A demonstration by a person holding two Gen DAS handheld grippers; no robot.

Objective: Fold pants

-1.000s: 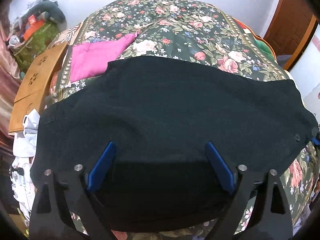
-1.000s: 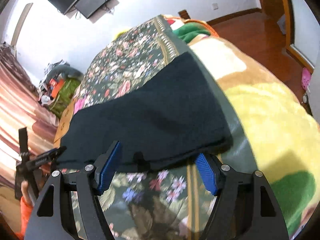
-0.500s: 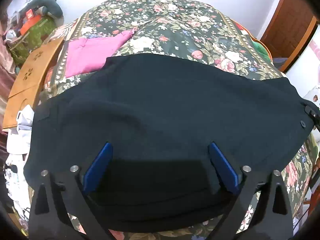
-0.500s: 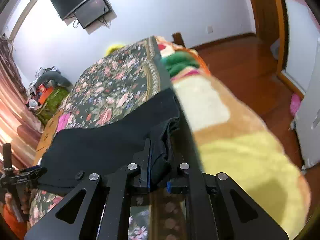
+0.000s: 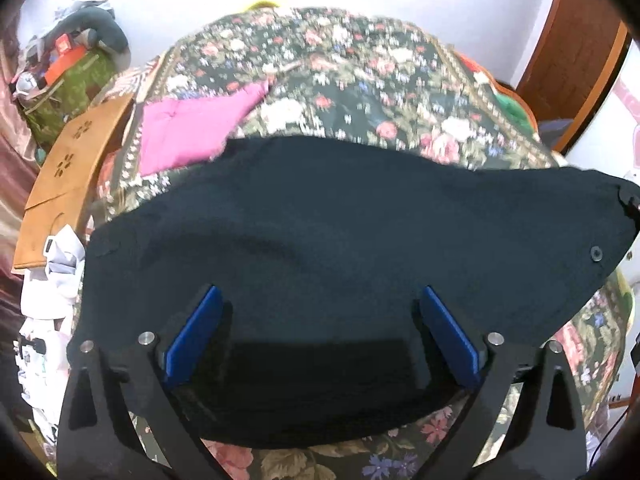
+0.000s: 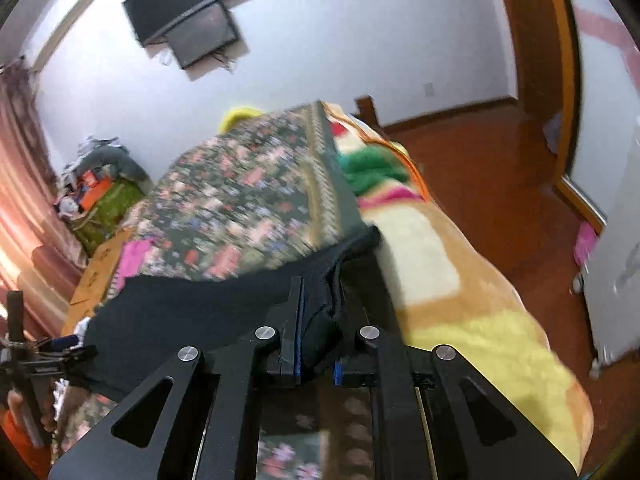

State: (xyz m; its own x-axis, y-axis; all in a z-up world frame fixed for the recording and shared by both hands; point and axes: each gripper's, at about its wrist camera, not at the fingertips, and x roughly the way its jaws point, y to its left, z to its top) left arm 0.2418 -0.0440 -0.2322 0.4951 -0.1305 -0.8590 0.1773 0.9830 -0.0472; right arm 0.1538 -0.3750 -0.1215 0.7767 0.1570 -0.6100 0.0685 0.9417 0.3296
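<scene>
- Right gripper (image 6: pixel 318 344) is now clamping a bunched edge of the dark pants (image 5: pixel 340 240); a second ago its jaws were standing wide apart just short of that edge.
- Cloth between the right fingers is rising off the floral bedspread (image 6: pixel 248 200) and pulling taut ahead and to the left of the gripper.
- Left gripper (image 5: pixel 320 336) is hovering over the near part of the pants, jaws spread wide, holding nothing; its pose is barely changing.
- Pants are lying across the bedspread directly ahead of the left gripper, one end running off to its right.
- Judgement: the grasp is done, so the fold-over is starting; the left side is probably getting ready to pin or pinch its end.
</scene>
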